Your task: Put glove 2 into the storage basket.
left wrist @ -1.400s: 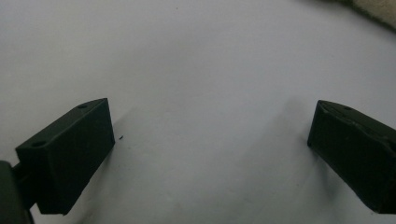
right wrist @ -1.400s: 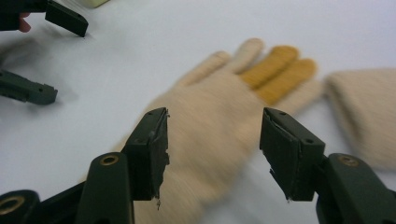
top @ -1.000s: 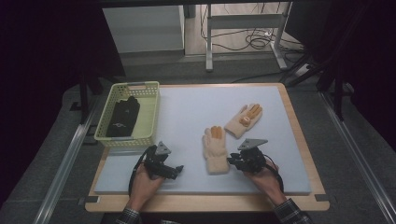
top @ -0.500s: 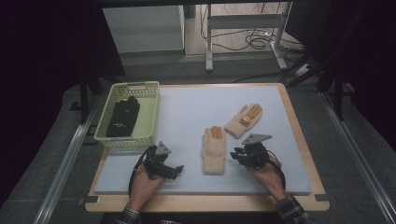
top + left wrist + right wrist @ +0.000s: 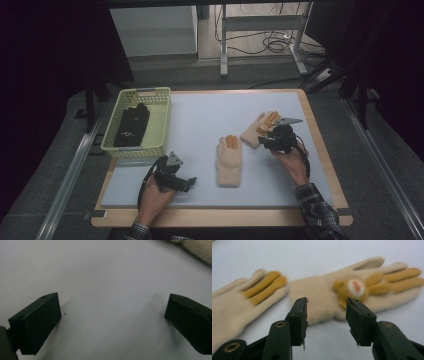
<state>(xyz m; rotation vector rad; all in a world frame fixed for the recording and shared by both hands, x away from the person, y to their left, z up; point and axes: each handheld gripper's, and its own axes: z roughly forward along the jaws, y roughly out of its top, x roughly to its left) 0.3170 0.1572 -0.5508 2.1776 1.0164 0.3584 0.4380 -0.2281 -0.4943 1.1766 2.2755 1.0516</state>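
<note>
Reaching for the second cream glove

On the table (image 5: 200,115), the far glove (image 5: 257,129) lies beside the near glove (image 5: 229,161); the right gripper (image 5: 326,315), jaws just opening and empty, should straddle its cuff squarely before closing. The left gripper (image 5: 191,182) rests open.

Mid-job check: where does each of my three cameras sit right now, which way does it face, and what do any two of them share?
High view: above the person's side, looking forward and down on the table; both forearms, left gripper and right gripper show.
Left gripper view: on the left gripper, facing bare table between wide open jaws.
Right gripper view: on the right gripper, jaws just opening with nothing between them, facing the far glove and near glove.
Shared: high and right gripper views both show both gloves.
</note>
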